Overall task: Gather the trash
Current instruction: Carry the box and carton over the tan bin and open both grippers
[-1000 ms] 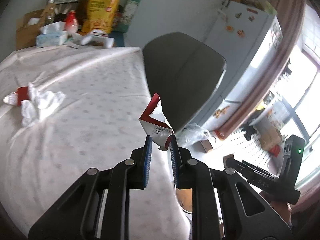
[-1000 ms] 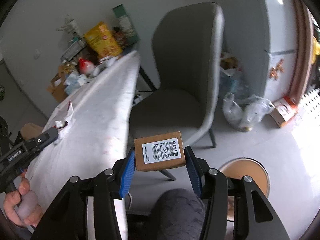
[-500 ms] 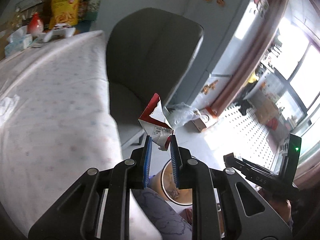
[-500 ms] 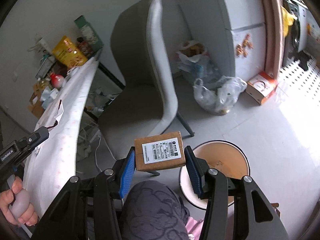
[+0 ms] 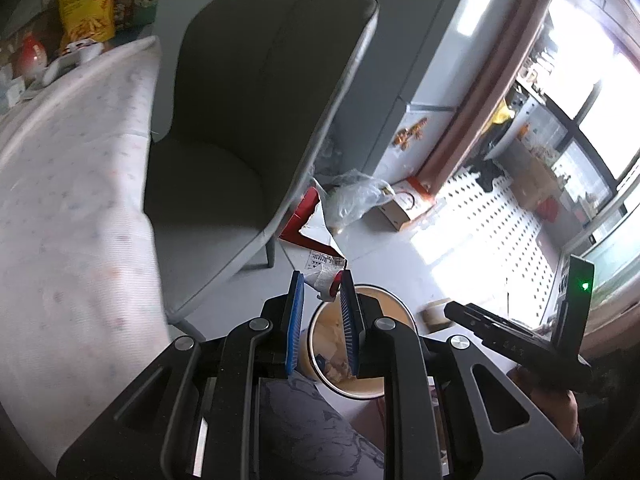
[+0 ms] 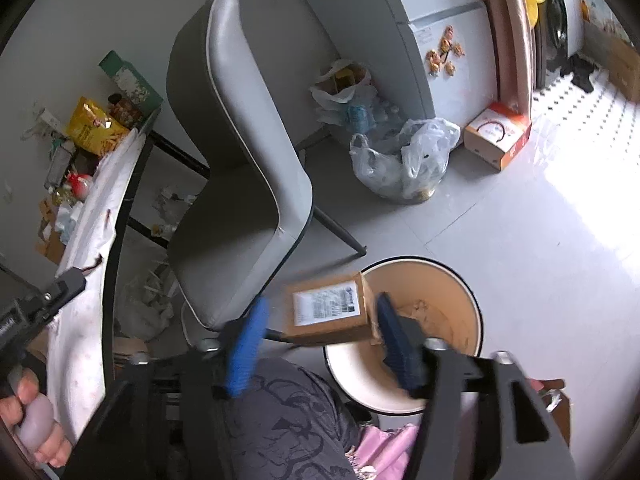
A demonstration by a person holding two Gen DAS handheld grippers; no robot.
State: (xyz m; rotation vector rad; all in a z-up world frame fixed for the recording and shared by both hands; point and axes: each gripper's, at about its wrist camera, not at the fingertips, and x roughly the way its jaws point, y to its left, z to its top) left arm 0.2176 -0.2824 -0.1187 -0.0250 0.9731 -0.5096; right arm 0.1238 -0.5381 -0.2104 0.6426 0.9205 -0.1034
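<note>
My left gripper (image 5: 322,280) is shut on a torn red and white carton (image 5: 310,236) and holds it above the near rim of a cream round bin (image 5: 360,344) on the floor. My right gripper (image 6: 320,314) has its jaws spread wide. A small brown cardboard box (image 6: 326,314) with a white label sits loose between them, touching neither pad clearly, over the left rim of the bin (image 6: 420,292). The bin holds some paper scraps.
A grey chair (image 6: 240,184) stands between the bin and the cloth-covered table (image 5: 60,184). Plastic bags (image 6: 404,160) and a small orange box (image 6: 498,136) lie by the fridge (image 6: 440,28). My knee (image 6: 288,420) is below the grippers.
Both grippers swung from the table toward the floor bin. The right jaws opened and the cardboard box came loose and blurred. The left gripper kept hold of the carton.
</note>
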